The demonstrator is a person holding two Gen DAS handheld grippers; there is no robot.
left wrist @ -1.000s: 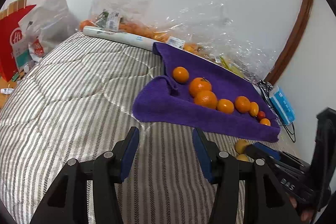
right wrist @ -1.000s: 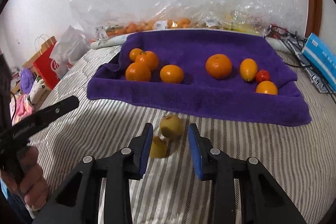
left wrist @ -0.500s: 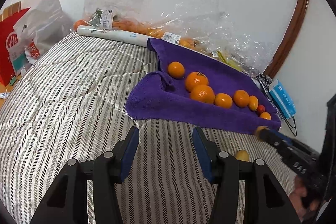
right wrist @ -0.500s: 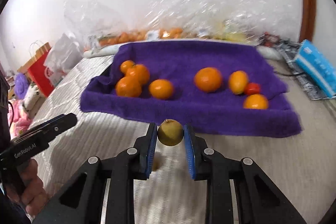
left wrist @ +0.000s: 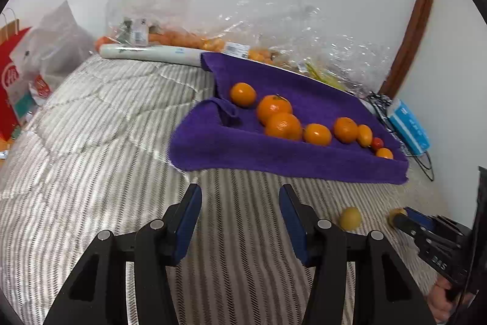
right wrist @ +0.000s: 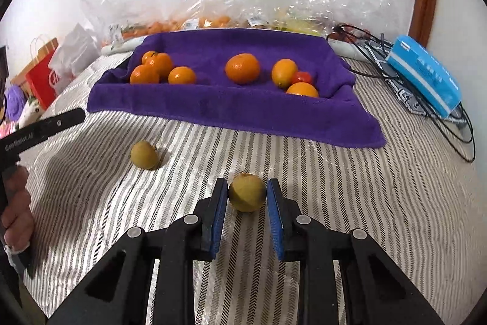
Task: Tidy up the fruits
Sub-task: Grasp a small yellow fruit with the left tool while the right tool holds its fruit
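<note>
While right gripper [right wrist: 247, 204] clamps yellow-green fruit [right wrist: 246, 192] between blue pads, we see left gripper [left wrist: 240, 221] open, empty, over striped bed [left wrist: 91, 142]. Second yellow-green fruit [right wrist: 144, 155] lies on bed, left of held one, apart. Purple towel [right wrist: 243, 111] ahead carries oranges [right wrist: 242, 68]; its front edge near. Bare bed between towel and both grippers. Blue box [right wrist: 426, 75], cables at right edge.
</note>
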